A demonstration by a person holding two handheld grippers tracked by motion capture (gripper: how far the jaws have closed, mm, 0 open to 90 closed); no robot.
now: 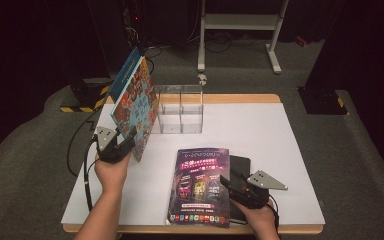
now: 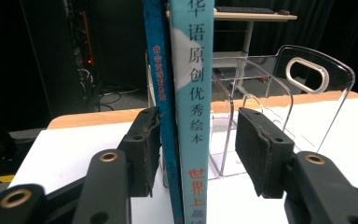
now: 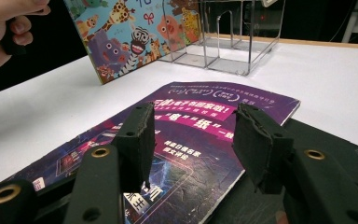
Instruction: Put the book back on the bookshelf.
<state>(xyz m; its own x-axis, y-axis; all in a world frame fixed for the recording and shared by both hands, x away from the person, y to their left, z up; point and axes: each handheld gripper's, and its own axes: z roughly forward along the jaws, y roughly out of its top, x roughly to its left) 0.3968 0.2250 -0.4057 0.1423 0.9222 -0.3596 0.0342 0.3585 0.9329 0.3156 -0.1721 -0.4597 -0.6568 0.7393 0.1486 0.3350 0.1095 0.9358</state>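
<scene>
Biggest worry from where I sit: the pair of tall, colourful picture books [image 1: 136, 106] is standing tilted on the white table [image 1: 280, 150] just left of the clear acrylic divider rack [image 1: 181, 109], and my left gripper [image 1: 116, 145] has its jaws spread, one pad touching the blue spine, the other clear of it (so nothing's really pinched), meaning they could topple. Smaller risk: my right gripper [image 3: 193, 140] hovers open over the purple glossy magazine [image 3: 186, 154] and could scuff it.
</scene>
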